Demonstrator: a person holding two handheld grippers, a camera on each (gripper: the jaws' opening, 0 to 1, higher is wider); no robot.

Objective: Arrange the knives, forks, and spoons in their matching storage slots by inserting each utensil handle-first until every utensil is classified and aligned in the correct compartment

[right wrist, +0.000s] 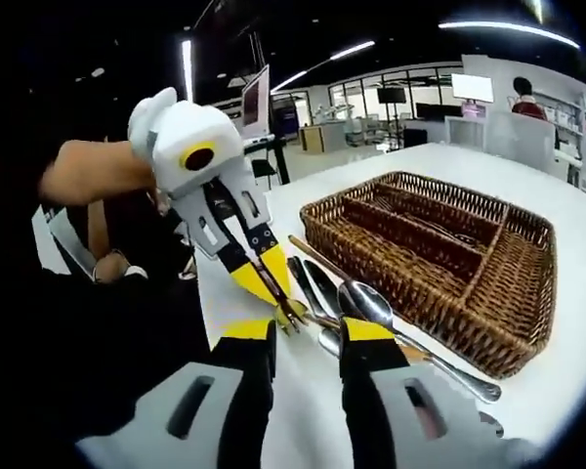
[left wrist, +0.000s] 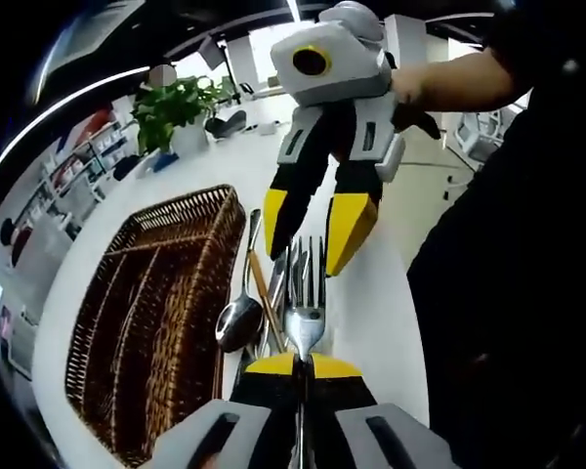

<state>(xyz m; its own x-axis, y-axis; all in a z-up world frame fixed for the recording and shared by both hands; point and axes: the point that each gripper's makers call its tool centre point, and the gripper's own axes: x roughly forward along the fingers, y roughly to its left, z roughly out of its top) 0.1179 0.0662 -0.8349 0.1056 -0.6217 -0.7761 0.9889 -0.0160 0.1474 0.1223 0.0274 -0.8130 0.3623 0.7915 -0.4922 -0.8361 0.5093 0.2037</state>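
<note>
My left gripper (left wrist: 300, 363) is shut on a silver fork (left wrist: 306, 311), gripping it just below the head with the tines pointing away. Beside it on the white table lies a pile of cutlery (left wrist: 269, 293) with a spoon (left wrist: 238, 320) on its left. The brown wicker tray (left wrist: 127, 352) with long compartments lies left of the pile. My right gripper (left wrist: 313, 239) hangs open above the fork's tines. In the right gripper view, the right gripper (right wrist: 308, 337) is open over the cutlery, the left gripper (right wrist: 272, 283) holds the fork (right wrist: 293, 315), and spoons (right wrist: 366, 303) lie against the tray (right wrist: 527, 293).
A potted plant (left wrist: 176, 112) stands at the table's far end. The table edge (left wrist: 410, 322) runs close to the cutlery, with a person's dark clothing beyond it. A bare forearm (right wrist: 93, 171) holds the left gripper. Office desks and screens fill the background.
</note>
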